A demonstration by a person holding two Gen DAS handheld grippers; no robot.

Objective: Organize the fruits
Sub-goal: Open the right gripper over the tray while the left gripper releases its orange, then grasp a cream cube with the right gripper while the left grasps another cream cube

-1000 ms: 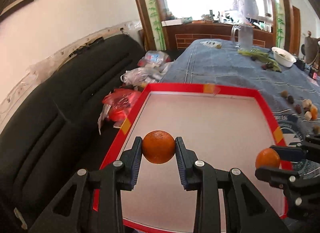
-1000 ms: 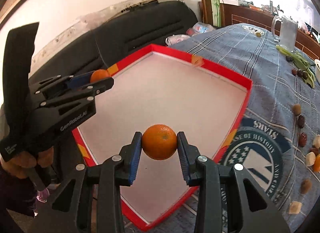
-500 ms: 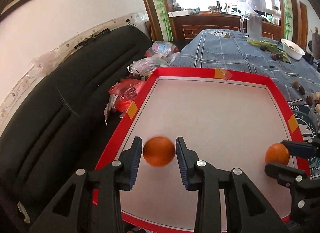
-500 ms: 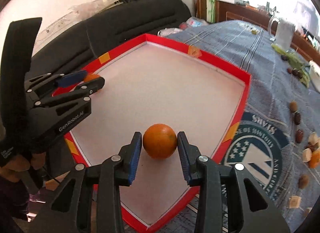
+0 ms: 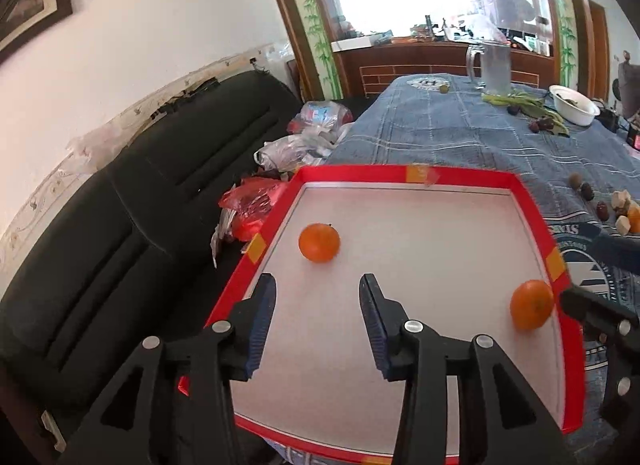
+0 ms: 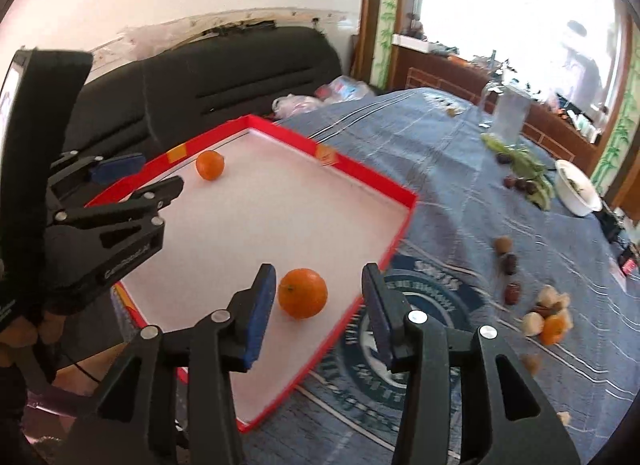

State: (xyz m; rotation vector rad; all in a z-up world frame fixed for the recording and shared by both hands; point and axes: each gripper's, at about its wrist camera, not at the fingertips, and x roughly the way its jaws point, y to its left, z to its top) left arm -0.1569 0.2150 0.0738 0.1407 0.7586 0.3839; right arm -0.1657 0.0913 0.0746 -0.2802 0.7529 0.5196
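Note:
A red-rimmed white tray [image 5: 400, 174] lies on the blue tablecloth. One orange [image 5: 319, 242] rests on it near the left rim, just ahead of my open left gripper [image 5: 318, 297], apart from both fingers. A second orange [image 6: 302, 293] sits by the tray's near right rim, between the spread fingers of my open right gripper [image 6: 319, 281], touching neither pad. The left wrist view shows that orange [image 5: 531, 304] beside the right gripper [image 5: 576, 265]. In the right wrist view the left gripper [image 6: 156, 173] hangs over the tray [image 6: 372, 179] behind the first orange [image 6: 210, 165].
Loose dates, nuts and a small orange [image 6: 552, 329] are scattered on the cloth right of the tray. A glass pitcher [image 6: 510, 113], green stems and a white bowl [image 6: 576, 193] stand farther back. A black sofa [image 5: 120, 225] with plastic bags [image 5: 288, 149] runs along the left.
Both grippers have opened and let go of their oranges, which now rest on the tray. Both grippers have drawn back and risen away from the fruit.

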